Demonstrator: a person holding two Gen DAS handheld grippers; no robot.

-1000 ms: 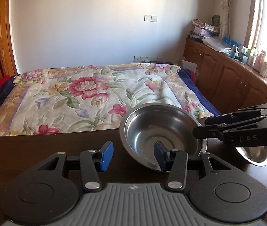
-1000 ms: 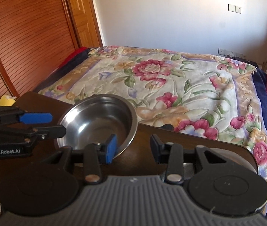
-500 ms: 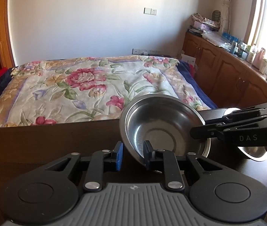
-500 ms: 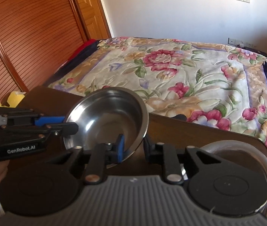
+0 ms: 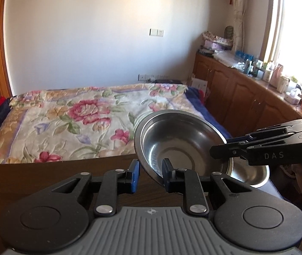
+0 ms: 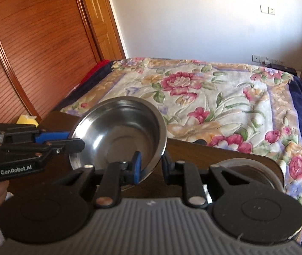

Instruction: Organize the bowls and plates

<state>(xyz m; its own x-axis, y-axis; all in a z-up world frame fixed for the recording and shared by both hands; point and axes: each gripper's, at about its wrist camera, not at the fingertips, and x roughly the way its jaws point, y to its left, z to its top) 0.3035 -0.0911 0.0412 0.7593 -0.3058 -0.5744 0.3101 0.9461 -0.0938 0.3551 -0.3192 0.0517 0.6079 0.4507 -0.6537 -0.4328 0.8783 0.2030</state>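
A steel bowl (image 5: 178, 140) is held in the air above the dark wooden table (image 5: 44, 176), tilted, gripped at both sides. My left gripper (image 5: 149, 175) is shut on its near-left rim. My right gripper (image 6: 151, 166) is shut on the opposite rim of the same bowl (image 6: 121, 131). Each gripper shows from the side in the other view: the right one (image 5: 219, 148) and the left one (image 6: 74, 140). A second steel bowl (image 5: 251, 173) sits on the table below, at the right; it also shows in the right wrist view (image 6: 251, 167).
A bed with a floral cover (image 5: 76, 123) lies just beyond the table's far edge. Wooden cabinets (image 5: 246, 97) with clutter run along the right wall. A wooden wardrobe (image 6: 23, 53) stands at the left. A yellow object (image 6: 26, 120) sits at the table's left corner.
Both grippers closed on the bowl's rim. The bowl rose off the table, tilted, and moved right over the second bowl.
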